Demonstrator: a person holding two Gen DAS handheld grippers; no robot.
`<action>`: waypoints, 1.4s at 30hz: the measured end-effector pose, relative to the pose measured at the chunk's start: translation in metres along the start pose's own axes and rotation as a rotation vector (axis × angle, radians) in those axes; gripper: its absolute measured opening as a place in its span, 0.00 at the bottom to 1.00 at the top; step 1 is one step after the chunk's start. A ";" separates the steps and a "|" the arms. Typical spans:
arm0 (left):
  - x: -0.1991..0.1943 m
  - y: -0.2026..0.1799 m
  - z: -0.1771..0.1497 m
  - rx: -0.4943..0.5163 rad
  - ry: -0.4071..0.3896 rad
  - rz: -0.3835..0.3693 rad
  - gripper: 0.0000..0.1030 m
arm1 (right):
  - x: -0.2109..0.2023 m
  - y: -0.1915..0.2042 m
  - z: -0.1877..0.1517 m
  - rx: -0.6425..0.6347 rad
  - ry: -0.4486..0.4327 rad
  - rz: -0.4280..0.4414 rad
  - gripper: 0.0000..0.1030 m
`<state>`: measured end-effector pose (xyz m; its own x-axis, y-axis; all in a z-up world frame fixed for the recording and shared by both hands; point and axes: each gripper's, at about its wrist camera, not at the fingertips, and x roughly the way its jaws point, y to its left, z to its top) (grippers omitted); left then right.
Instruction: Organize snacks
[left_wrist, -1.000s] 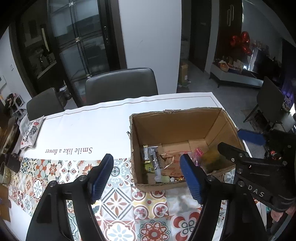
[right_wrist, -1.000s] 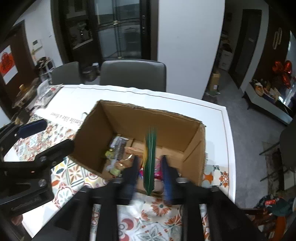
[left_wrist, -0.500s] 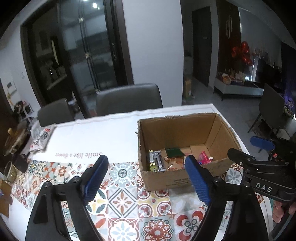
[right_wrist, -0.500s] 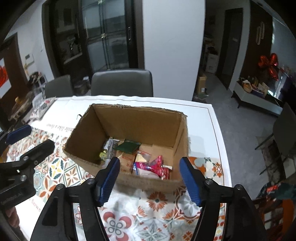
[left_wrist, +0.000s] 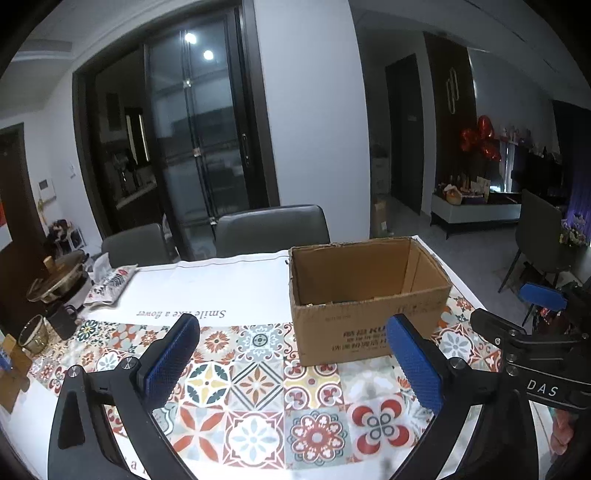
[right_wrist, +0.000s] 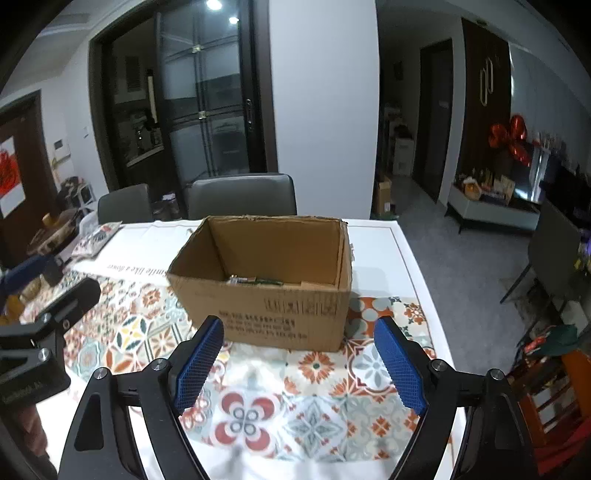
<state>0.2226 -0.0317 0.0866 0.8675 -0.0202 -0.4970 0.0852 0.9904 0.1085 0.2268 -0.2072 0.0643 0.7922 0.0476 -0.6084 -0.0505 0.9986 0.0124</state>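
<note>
The cardboard box (right_wrist: 266, 291) sits open-topped on the patterned cloth of the surface (right_wrist: 321, 417), and most of what's inside is hidden behind its near wall: only a thin strip of snack packets (right_wrist: 255, 281) peeks over the rim in the right wrist view, too small to tell apart. From the left wrist view the box (left_wrist: 369, 295) shows just bare inner walls. Its long axis runs left to right across both views, printed side facing the cameras. The left tool (left_wrist: 299, 365) is spread wide and opening, nothing between its blue pads, box just beyond its right finger. The right tool (right_wrist: 297, 363) is opening too, empty, with the box straight ahead. A pot (left_wrist: 61, 277) and a mug (left_wrist: 64, 321) crowd the far left, partly cut off.
</note>
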 end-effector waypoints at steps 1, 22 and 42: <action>-0.005 0.000 -0.004 -0.002 -0.004 0.002 1.00 | -0.004 0.001 -0.004 -0.008 -0.009 -0.006 0.82; -0.090 0.001 -0.058 -0.008 -0.068 -0.028 1.00 | -0.087 0.021 -0.067 -0.054 -0.121 -0.010 0.85; -0.097 -0.005 -0.076 0.004 -0.060 -0.010 1.00 | -0.105 0.014 -0.084 -0.029 -0.147 -0.031 0.85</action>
<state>0.1012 -0.0240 0.0687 0.8946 -0.0380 -0.4452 0.0953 0.9897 0.1071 0.0919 -0.2003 0.0612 0.8740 0.0218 -0.4855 -0.0410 0.9987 -0.0289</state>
